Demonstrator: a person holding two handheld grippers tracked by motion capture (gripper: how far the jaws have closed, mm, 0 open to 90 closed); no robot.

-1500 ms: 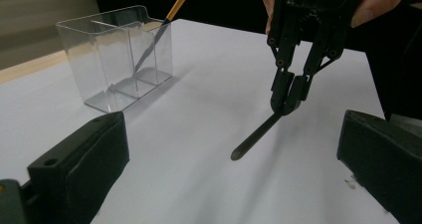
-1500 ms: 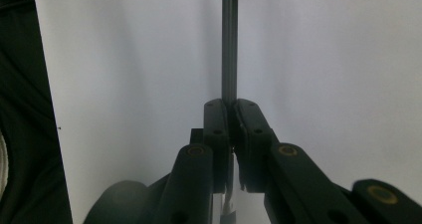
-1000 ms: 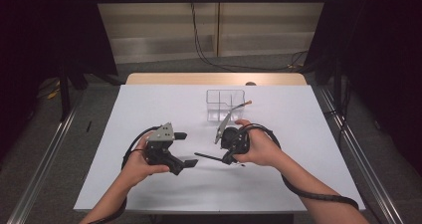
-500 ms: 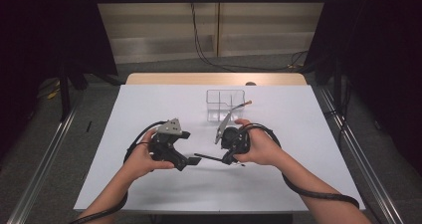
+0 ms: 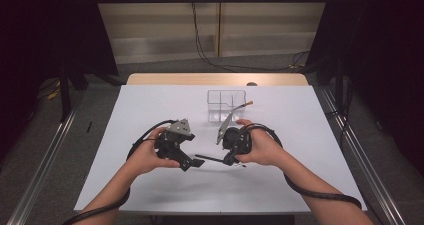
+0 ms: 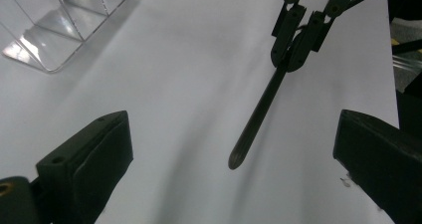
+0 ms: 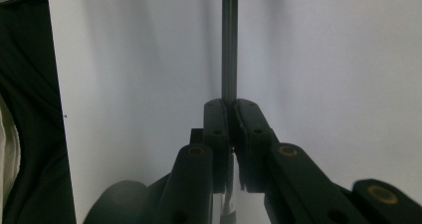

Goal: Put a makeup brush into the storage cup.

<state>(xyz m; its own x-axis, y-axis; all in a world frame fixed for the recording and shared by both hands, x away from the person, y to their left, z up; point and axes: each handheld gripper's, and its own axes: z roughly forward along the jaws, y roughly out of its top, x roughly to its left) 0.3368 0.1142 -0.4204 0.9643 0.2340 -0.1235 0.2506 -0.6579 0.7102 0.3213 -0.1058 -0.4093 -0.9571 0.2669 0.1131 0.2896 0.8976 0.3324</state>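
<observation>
Left gripper (image 5: pixel 186 161), jaws wide open, has slid in toward the thin black rod (image 6: pixel 256 119) the right gripper (image 5: pixel 226 159) clamps; looks like a handover.

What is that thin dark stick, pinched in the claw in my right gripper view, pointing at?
Observer: At the left claw. It stands open, and the stick aims its rounded tip into the gap, apart from both jaws.
Operator: Is there anything else on the white table?
Observer: Yes, a clear divided box sits at the far side, with a second stick leaning out of it.
</observation>
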